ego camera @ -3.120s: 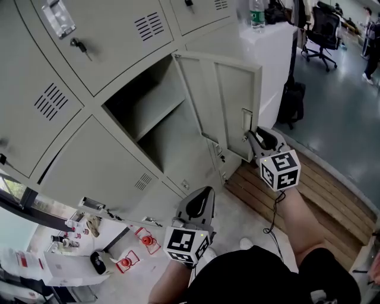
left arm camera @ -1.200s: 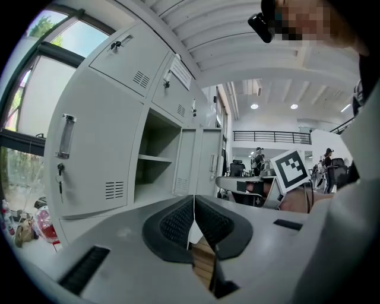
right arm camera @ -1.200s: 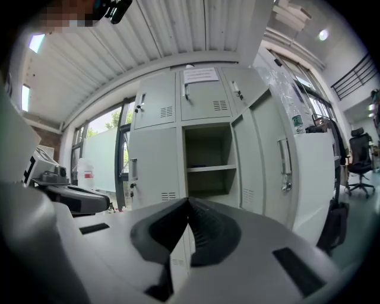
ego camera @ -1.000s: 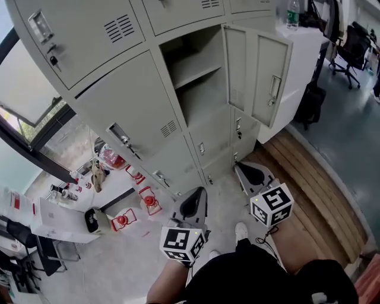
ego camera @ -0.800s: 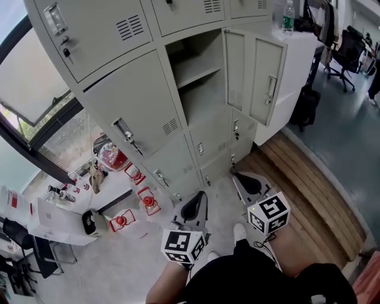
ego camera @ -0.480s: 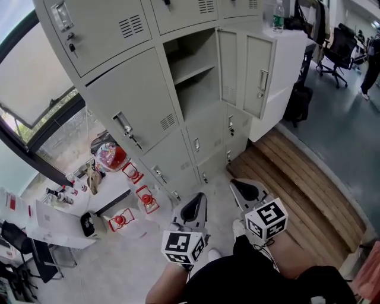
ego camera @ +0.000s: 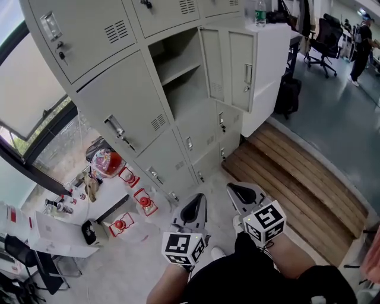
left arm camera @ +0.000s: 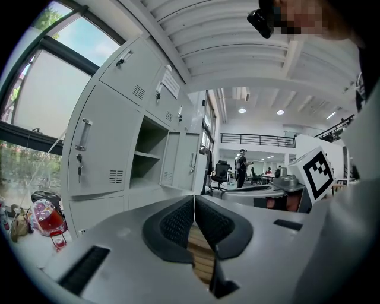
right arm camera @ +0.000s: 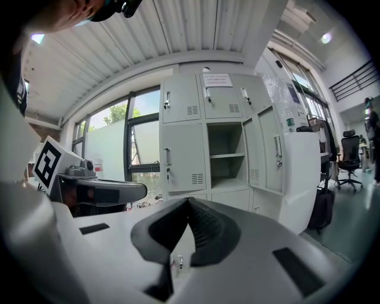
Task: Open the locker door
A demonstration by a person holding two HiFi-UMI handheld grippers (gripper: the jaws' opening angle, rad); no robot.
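The grey locker bank fills the upper left of the head view. One locker door (ego camera: pixel 230 68) stands swung open to the right and shows an empty compartment (ego camera: pixel 175 77) with one shelf. Both grippers hang low in front of me, well back from the lockers and touching nothing. My left gripper (ego camera: pixel 200 196) is shut and empty, and so is my right gripper (ego camera: pixel 229 186). In the left gripper view the shut left gripper (left arm camera: pixel 194 197) points toward the open door (left arm camera: pixel 185 160). The right gripper (right arm camera: pixel 188 200) faces the open compartment (right arm camera: pixel 224 155) and the door (right arm camera: pixel 274 155).
A wooden step (ego camera: pixel 291 172) lies to the right of the lockers. Red items (ego camera: pixel 127 178) clutter the floor at the left. A white cabinet (ego camera: pixel 270 53) with a bottle (ego camera: pixel 259 13) adjoins the lockers, with a black bag (ego camera: pixel 287 95) beside it. An office chair (ego camera: pixel 325 32) and a person (ego camera: pixel 360 35) are far right.
Both grippers have drawn back from the lockers toward my body and a little downward. The right one has left the door's edge. The door stays open.
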